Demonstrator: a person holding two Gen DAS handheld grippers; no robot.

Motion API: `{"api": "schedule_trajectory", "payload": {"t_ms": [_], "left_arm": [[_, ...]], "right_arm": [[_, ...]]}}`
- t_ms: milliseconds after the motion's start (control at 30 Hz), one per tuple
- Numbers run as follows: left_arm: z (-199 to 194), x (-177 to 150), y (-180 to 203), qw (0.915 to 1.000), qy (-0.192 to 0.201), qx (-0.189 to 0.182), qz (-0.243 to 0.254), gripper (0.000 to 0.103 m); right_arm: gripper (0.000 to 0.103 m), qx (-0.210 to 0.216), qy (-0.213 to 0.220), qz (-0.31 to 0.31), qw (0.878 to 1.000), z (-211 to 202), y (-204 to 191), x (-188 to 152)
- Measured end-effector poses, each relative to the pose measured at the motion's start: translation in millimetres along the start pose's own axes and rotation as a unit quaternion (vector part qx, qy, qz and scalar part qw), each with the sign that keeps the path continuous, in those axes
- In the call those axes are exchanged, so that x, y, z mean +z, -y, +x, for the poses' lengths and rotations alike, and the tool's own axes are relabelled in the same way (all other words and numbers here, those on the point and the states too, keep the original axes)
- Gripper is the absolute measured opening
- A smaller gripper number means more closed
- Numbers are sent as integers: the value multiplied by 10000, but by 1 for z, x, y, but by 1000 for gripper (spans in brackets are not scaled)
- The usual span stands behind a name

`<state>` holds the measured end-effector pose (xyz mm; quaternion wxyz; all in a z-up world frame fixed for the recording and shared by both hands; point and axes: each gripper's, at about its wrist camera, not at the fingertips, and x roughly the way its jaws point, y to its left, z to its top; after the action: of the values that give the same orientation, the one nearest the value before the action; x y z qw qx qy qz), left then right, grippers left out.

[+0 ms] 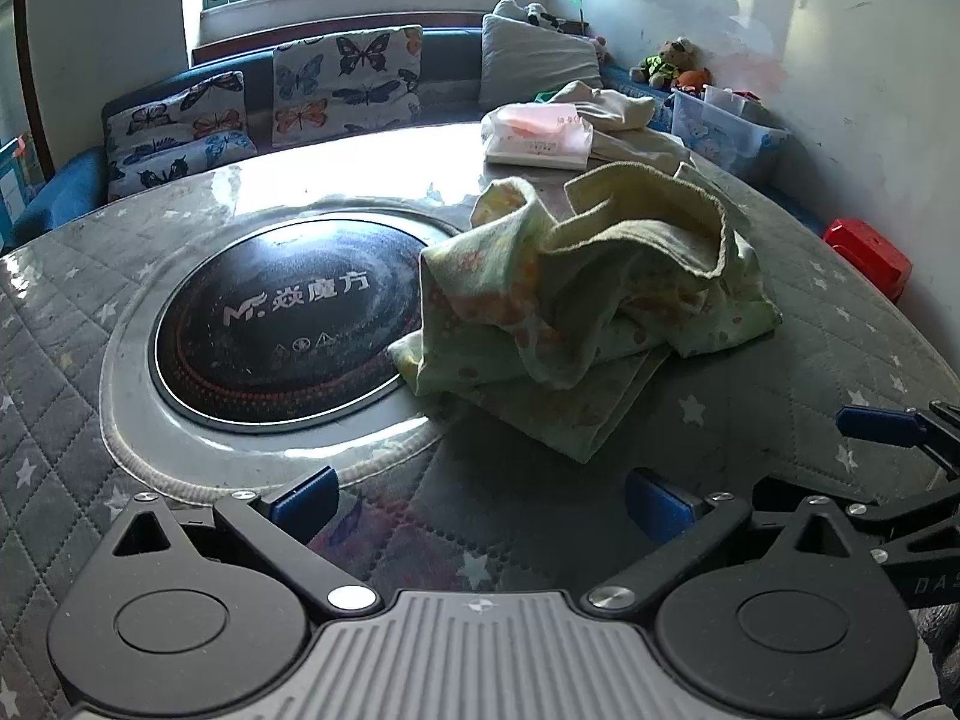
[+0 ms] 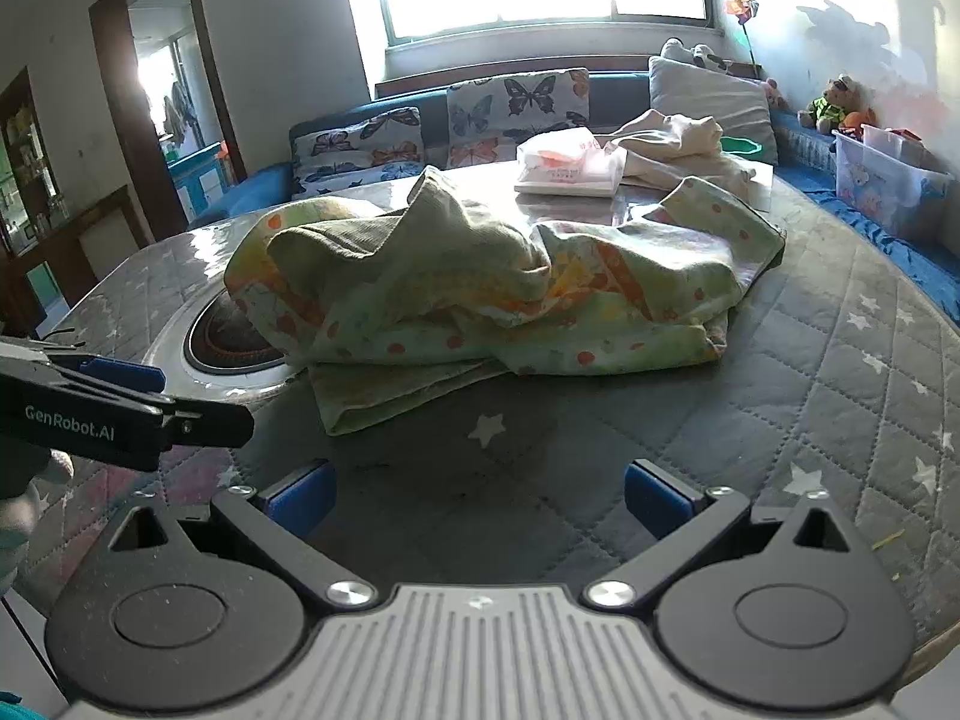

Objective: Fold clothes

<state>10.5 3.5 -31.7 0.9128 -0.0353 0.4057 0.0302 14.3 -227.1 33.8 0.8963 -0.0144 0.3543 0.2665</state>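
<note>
A crumpled light-green garment (image 1: 594, 306) with orange print lies in a heap on the quilted table cover, partly over the round black cooktop (image 1: 282, 324). It also shows in the right wrist view (image 2: 492, 288). My left gripper (image 1: 480, 501) is open and empty, hovering over the table a little in front of the garment. My right gripper (image 2: 480, 495) is open and empty, also just in front of the garment. The right gripper shows at the right edge of the left wrist view (image 1: 888, 426); the left gripper shows at the left of the right wrist view (image 2: 114, 402).
A cream garment (image 1: 618, 114) and a white tissue pack (image 1: 537, 138) lie at the table's far side. Butterfly cushions (image 1: 348, 84) line a blue sofa behind. A clear storage box (image 1: 720, 132) and a red stool (image 1: 867, 255) stand at the right.
</note>
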Motion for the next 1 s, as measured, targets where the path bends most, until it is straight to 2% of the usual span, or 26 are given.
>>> {"api": "schedule_trajectory", "payload": {"t_ms": [1000], "left_arm": [[22,11,1,9996,-262,88,1,103]], "right_arm": [[103,162,-260,5,9995,29,-2,10]]}}
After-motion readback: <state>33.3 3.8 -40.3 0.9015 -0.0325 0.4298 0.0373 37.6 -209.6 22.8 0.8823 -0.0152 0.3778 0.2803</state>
